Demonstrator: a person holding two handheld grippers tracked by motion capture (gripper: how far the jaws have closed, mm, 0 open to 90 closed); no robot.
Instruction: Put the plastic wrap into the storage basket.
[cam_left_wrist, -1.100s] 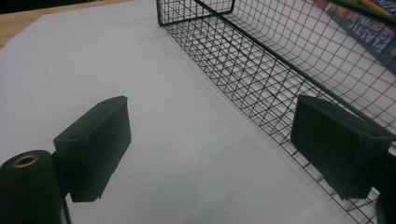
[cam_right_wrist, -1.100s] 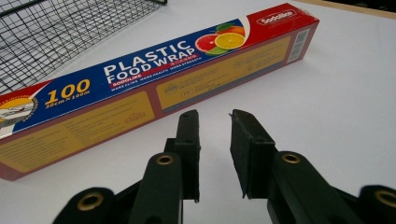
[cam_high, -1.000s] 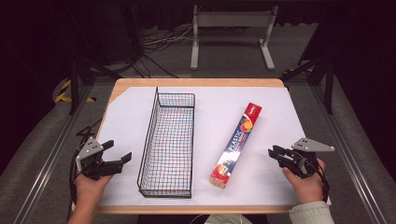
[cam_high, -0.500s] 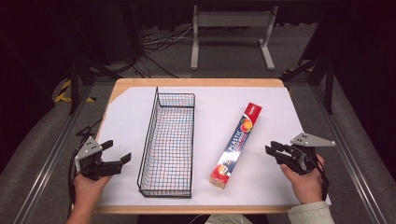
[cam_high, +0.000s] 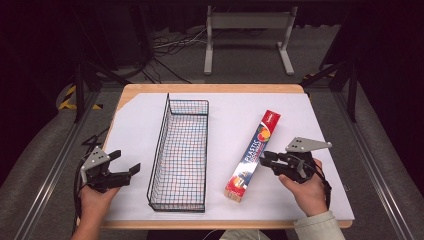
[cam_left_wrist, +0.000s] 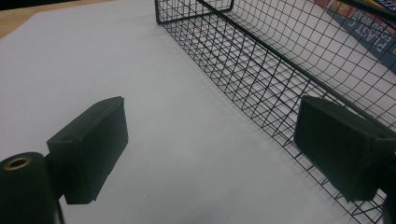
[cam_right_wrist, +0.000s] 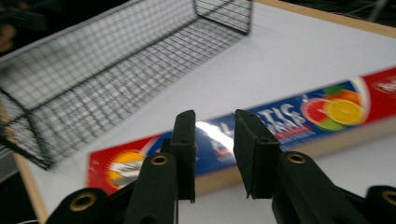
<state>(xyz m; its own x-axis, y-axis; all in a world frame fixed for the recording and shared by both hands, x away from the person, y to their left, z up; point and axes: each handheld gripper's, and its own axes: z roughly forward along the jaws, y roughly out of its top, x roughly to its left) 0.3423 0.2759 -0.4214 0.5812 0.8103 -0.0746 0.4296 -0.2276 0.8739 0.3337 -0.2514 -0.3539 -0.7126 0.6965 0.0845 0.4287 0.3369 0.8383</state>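
While your right hand-held gripper (cam_high: 266, 159) hovered just right of the plastic wrap box (cam_high: 254, 150), its jaws stood narrowly apart with nothing between them, having just been closing a little. In the right gripper view, the hand-held gripper (cam_right_wrist: 214, 140) pointed at the box (cam_right_wrist: 289, 121) from its long side, not yet touching it. The box lay flat on the white surface (cam_high: 320, 130), right of the wire basket (cam_high: 180, 155) and apart from it, angled so its near end sat closer to the basket and its far end pointed away to the right.

Your left hand-held gripper (cam_high: 127, 169) rested at the near left, just left of the basket, jaws released and wide, holding nothing; in the left gripper view its pads (cam_left_wrist: 91, 149) framed bare surface beside the basket's mesh wall (cam_left_wrist: 261, 79).

The box looked long, slim, stiff and light, made of glossy cardboard that could slip between the pads. Its thin walls would likely dent under a hard squeeze. You would probably do best to grip it across its narrow width near the middle, so that neither end tips down.
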